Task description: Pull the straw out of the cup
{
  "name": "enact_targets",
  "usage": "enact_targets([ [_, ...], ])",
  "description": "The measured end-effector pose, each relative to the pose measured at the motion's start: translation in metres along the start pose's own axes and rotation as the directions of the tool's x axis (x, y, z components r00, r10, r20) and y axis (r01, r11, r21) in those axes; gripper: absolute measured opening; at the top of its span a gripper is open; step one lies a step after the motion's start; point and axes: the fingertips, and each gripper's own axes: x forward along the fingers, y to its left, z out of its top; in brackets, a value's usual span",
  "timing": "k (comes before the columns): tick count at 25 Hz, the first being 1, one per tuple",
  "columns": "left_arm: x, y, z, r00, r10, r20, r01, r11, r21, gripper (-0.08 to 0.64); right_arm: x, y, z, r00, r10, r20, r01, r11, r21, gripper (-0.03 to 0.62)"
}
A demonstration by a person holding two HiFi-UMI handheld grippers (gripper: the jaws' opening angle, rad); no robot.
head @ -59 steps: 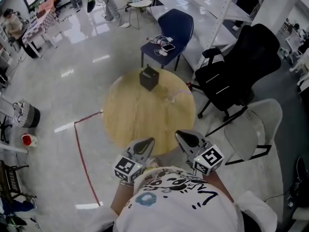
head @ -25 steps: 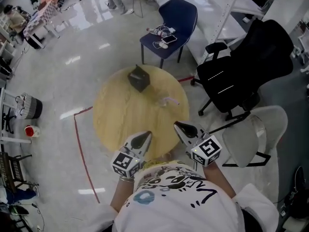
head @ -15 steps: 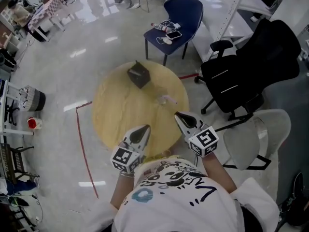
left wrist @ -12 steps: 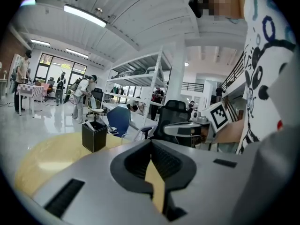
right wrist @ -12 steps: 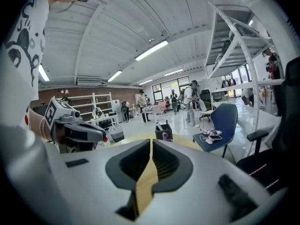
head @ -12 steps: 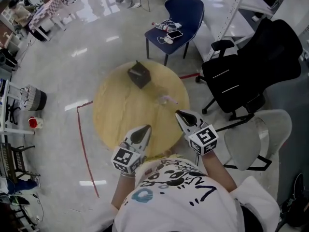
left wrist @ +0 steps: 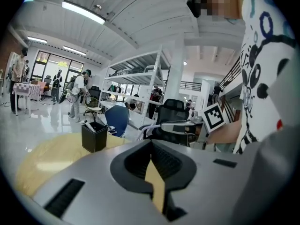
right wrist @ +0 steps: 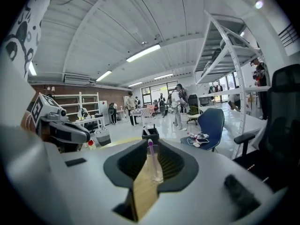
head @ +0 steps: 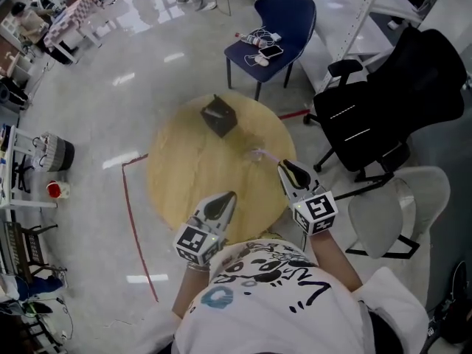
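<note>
A clear cup (head: 256, 155) with a pink straw (head: 265, 155) stands on the round wooden table (head: 192, 169), toward its right edge. In the right gripper view the cup (right wrist: 159, 174) and its straw (right wrist: 152, 155) show straight ahead through the narrow slit between the jaws. My right gripper (head: 284, 165) (right wrist: 151, 140) is just short of the cup and apart from it. Its jaws are opening, with nothing between them. Over the table's near edge, my left gripper (head: 228, 196) (left wrist: 151, 142) has its tips together and holds nothing.
A black box (head: 219, 116) (left wrist: 93, 136) stands at the table's far side. A blue chair (head: 279, 21) with phones and cables, a black office chair (head: 383, 94) and a white chair (head: 402, 205) ring the right side. Red tape (head: 136, 220) marks the floor at left.
My right gripper has moved forward and to the right, up close to the cup. The left gripper has stayed by the near edge.
</note>
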Motion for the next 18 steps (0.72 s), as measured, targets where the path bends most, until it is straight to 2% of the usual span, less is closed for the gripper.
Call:
enact_targets([
  [2,-0.001,0.006,0.002,1.000,-0.011,-0.004,0.011,1.000,0.005,0.015,0.004,-0.001,0.004,1.000,-0.016,0.009,0.016,1.000,0.006,0.123],
  [3,-0.002,0.009,0.005,1.000,-0.017,-0.003,0.017,1.000,0.010,0.015,0.006,0.000,0.006,1.000,-0.018,0.008,0.018,1.000,0.002,0.133],
  [7,-0.004,0.023,0.016,0.999,-0.035,0.004,0.035,0.999,0.027,0.015,0.022,0.002,0.004,1.000,-0.021,-0.005,0.021,1.000,0.000,0.149],
  [14,-0.005,0.044,0.015,0.998,-0.063,-0.006,0.063,0.998,0.021,0.015,0.047,0.003,-0.030,0.994,-0.105,0.003,0.103,0.984,0.146,0.161],
  [18,-0.007,0.051,0.013,0.996,-0.084,-0.019,0.085,0.996,0.017,0.015,0.061,0.014,-0.031,0.993,-0.115,0.030,0.108,0.977,0.187,0.160],
])
